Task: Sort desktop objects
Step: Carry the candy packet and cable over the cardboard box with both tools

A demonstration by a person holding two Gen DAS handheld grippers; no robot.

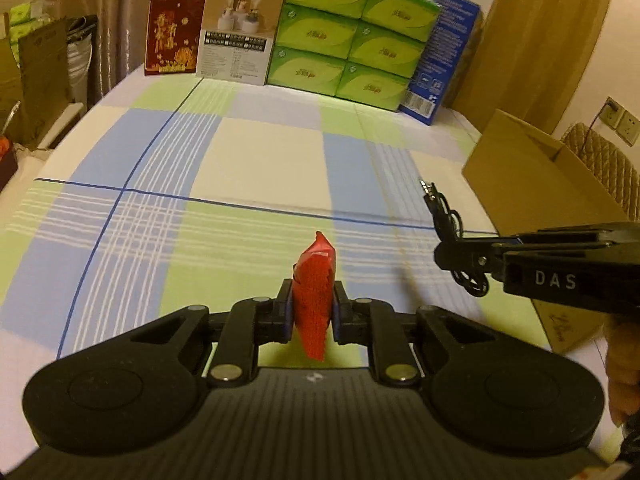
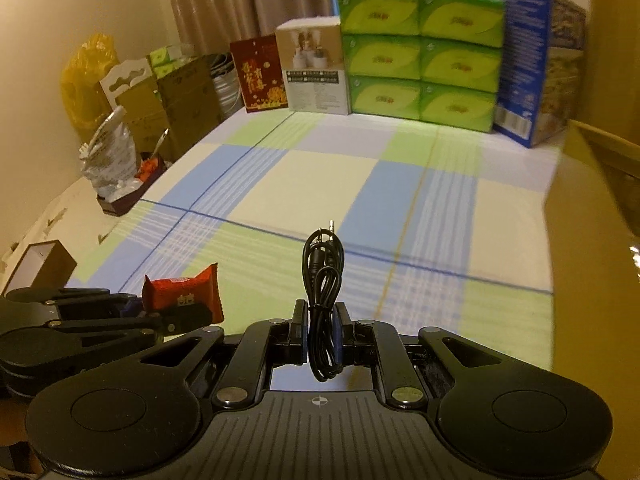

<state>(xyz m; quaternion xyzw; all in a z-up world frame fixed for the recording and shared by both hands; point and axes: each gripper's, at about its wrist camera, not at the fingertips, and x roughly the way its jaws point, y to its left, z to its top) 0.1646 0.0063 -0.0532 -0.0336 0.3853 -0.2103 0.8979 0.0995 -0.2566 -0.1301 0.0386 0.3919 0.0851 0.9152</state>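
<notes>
Red snack packet (image 1: 313, 298) sits pinched tight in my left gripper (image 1: 313, 312), up above the checked cloth (image 1: 256, 152). My right gripper (image 2: 323, 336) is squeezed shut on a coiled black cable (image 2: 323, 280), near the cardboard box (image 1: 532, 172).
</notes>
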